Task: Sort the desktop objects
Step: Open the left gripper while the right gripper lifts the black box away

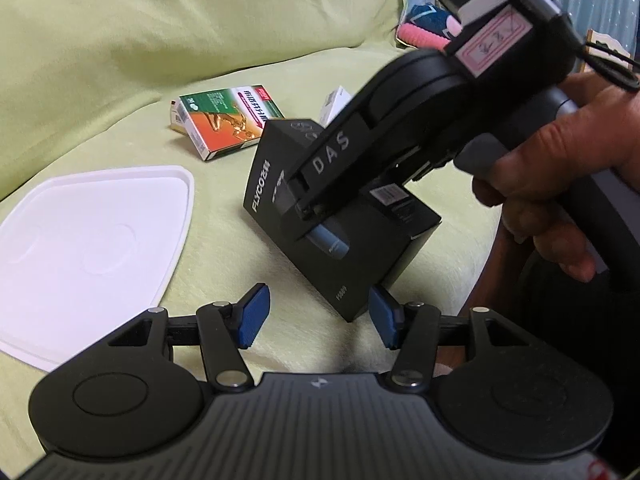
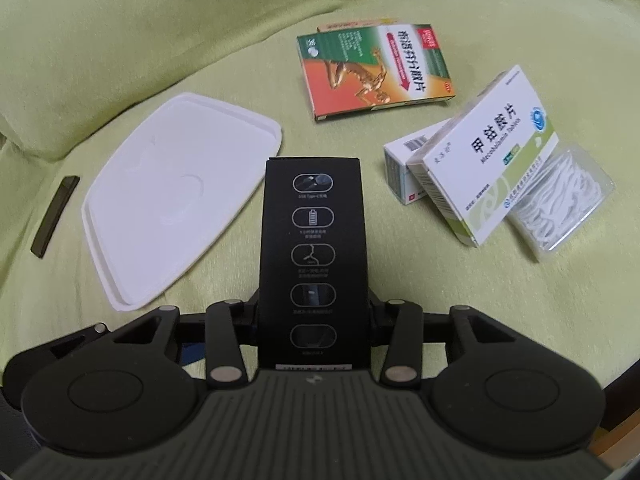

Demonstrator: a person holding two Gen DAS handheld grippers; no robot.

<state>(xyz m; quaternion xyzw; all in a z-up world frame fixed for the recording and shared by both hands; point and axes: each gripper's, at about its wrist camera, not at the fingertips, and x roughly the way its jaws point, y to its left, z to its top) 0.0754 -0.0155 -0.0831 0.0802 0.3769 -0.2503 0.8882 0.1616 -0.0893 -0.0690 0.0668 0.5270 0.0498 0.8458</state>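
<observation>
Home setting, likely bedroom or living room. Soft yellow-green blanket (image 2: 140,40) covers surface, rumpled into thick folds along far edge; looks like bed or sofa, cannot tell which. Household items lie on it: medicine boxes (image 2: 480,168), orange-green tablet box (image 2: 372,72), clear case of floss picks (image 2: 568,196), white plastic lid (image 2: 168,208). Pink and blue knitted fabric (image 1: 420,28) beyond blanket's far right corner.
</observation>
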